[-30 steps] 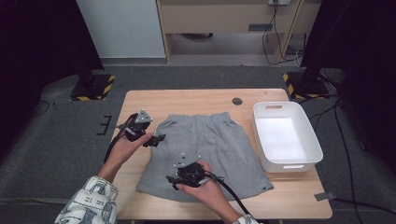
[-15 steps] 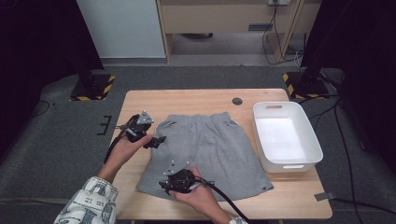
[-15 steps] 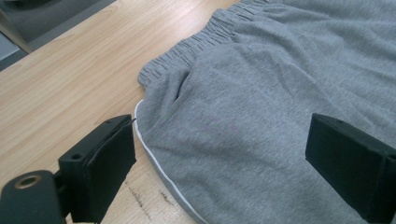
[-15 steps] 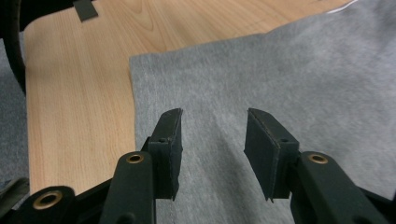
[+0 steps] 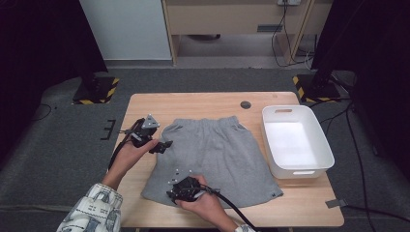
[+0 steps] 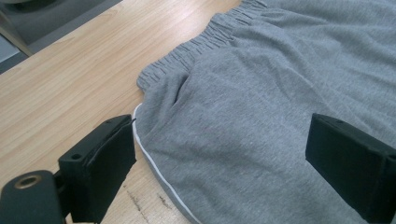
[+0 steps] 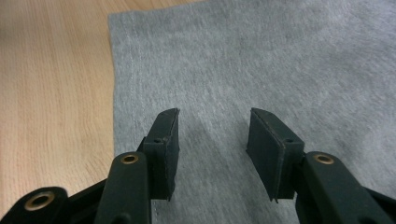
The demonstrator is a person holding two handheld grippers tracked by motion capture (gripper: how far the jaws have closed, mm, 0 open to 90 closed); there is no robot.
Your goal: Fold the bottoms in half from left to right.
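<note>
Centrally, a pair of grey jersey shorts with an elasticated waistband (image 5: 215, 157) lies spread flat on the pale wooden surface (image 5: 193, 104), waistband toward the far edge, hem toward the person; a white rectangular plastic tub (image 5: 296, 141) stands just beside the shorts on their right, and a small dark round disc (image 5: 245, 104) sits in the wood near the far edge. Left gripper (image 5: 162, 146) — held in the person's left hand at the shorts' left side, near the waistband corner; its jaws stand wide open, one over bare wood at the white-piped side seam (image 6: 152, 163), the other over grey cloth, with nothing pinched between them. Right gripper (image 5: 173, 189) — held low over the near left part of the shorts, close to the hem; its jaws have just been opening slightly after closing, and now stand partly apart above flat fabric, gripping nothing; the stitched hem edge (image 7: 114, 93) lies just beside the left jaw; a patterned sleeve (image 5: 92, 212) enters at lower left.
</note>
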